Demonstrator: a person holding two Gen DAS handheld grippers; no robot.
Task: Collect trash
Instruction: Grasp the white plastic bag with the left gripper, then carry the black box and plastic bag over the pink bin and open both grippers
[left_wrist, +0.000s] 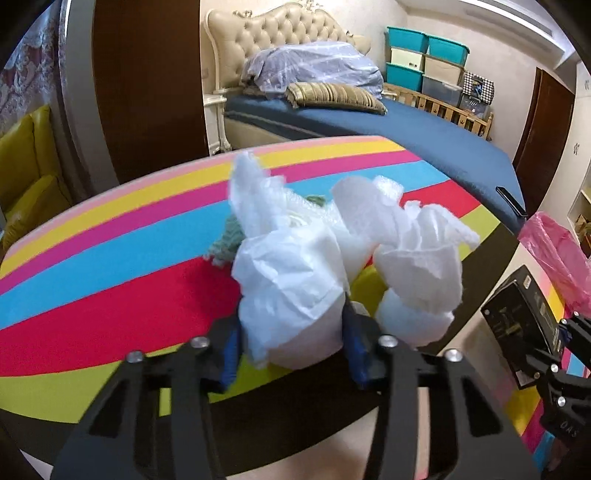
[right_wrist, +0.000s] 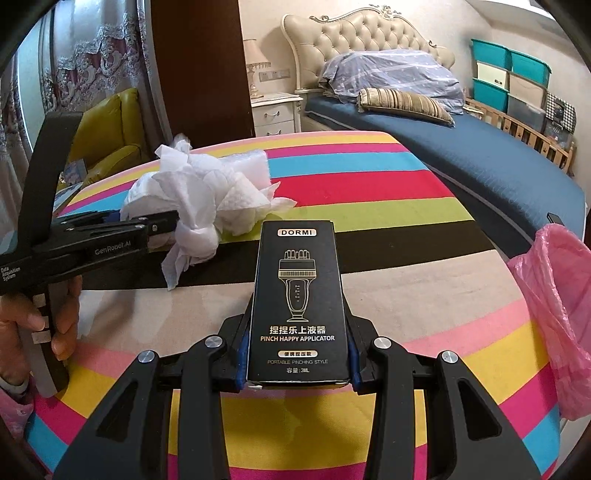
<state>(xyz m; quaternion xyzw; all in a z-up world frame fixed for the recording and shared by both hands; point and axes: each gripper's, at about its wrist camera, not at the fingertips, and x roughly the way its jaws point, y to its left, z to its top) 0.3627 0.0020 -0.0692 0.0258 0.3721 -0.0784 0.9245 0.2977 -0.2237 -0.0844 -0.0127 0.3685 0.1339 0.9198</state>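
A crumpled wad of white tissue paper (left_wrist: 291, 280) sits between the blue pads of my left gripper (left_wrist: 291, 350), which is shut on it over the striped cloth (left_wrist: 110, 277). More white tissue and foam wrap (left_wrist: 417, 251) bunch up right beside it. In the right wrist view the left gripper (right_wrist: 173, 221) comes in from the left with the tissue wad (right_wrist: 199, 206) in its tips. My right gripper (right_wrist: 298, 358) is shut on a black DORMI applicator box (right_wrist: 297, 288), held upright. That box (left_wrist: 517, 325) also shows at the right edge of the left wrist view.
A pink trash bag (right_wrist: 554, 295) hangs open at the right edge of the striped cloth (right_wrist: 406, 184). A blue bed (right_wrist: 480, 158) lies behind, with a dark phone (left_wrist: 511, 201) on its edge. A yellow armchair (right_wrist: 110, 129) stands at the back left. A teal knitted piece (left_wrist: 225, 240) lies behind the tissue.
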